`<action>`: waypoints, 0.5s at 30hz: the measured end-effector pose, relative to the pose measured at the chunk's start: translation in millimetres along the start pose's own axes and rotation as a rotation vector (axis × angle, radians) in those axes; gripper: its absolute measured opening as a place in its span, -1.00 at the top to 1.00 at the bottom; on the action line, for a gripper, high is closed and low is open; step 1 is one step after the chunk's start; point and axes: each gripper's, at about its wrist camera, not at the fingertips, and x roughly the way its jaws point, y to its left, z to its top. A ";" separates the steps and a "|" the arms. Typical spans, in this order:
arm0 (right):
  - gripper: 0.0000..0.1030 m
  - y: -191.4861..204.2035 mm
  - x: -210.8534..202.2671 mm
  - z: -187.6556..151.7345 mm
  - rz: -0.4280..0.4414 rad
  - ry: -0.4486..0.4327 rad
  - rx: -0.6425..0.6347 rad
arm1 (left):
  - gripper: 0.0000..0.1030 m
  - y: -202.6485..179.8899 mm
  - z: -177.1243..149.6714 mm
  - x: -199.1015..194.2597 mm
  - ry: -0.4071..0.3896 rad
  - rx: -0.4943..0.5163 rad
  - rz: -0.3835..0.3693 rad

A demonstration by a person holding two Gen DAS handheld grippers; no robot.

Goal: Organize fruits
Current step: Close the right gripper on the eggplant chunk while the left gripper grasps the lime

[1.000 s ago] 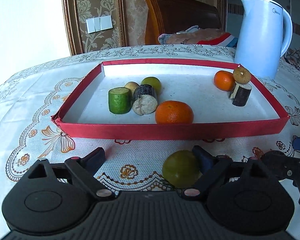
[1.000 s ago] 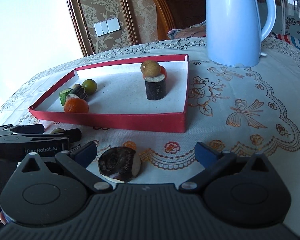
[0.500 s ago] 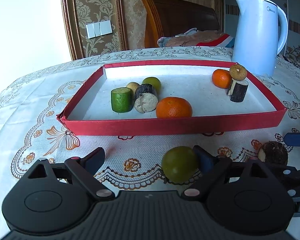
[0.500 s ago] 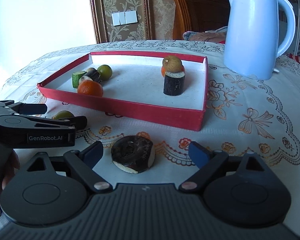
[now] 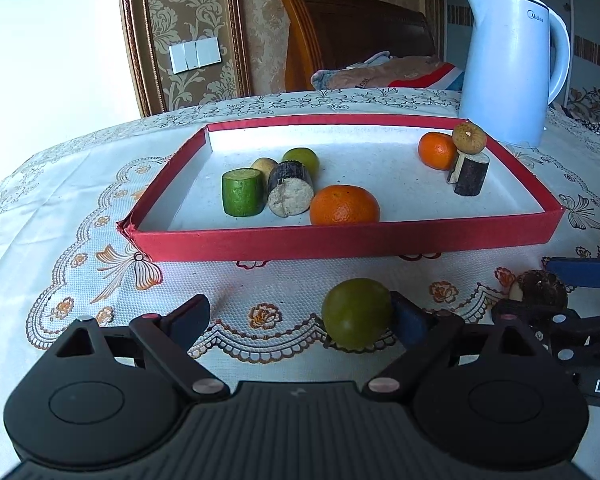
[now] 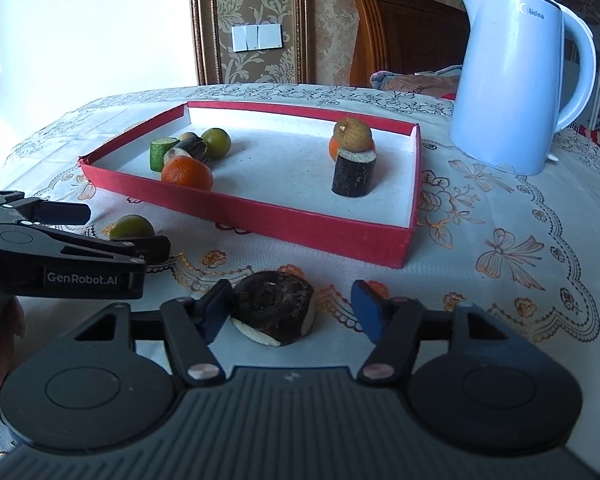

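Closing jaws flanking dark slice [image 6: 274, 312] (right-wrist view)

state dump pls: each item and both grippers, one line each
Left gripper: open, green fruit against its right finger, on the cloth.
Right gripper: closing around dark round piece; gap on its right side.
Tray: on table, holding fruit.
Near orange: in tray.
Brown fruit: perched on dark cylinder.
Kettle: upright, lid shut.

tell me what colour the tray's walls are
Red tray walls, white inside; clearest in the left wrist view.
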 end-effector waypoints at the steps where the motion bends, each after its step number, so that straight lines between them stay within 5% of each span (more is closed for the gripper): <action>1: -0.01 2.0 -0.4 -0.1 -0.005 -0.002 -0.011 | -0.83 -0.6 -0.1 0.0 -0.001 0.003 0.003; 4: 0.17 4.5 -1.2 -0.3 0.006 -0.006 -0.030 | -0.83 -1.5 0.0 0.0 -0.003 0.007 0.007; 15: 0.17 4.6 -2.5 -0.4 -0.006 -0.014 -0.029 | -0.74 -2.3 0.3 -1.2 -0.009 0.019 -0.002</action>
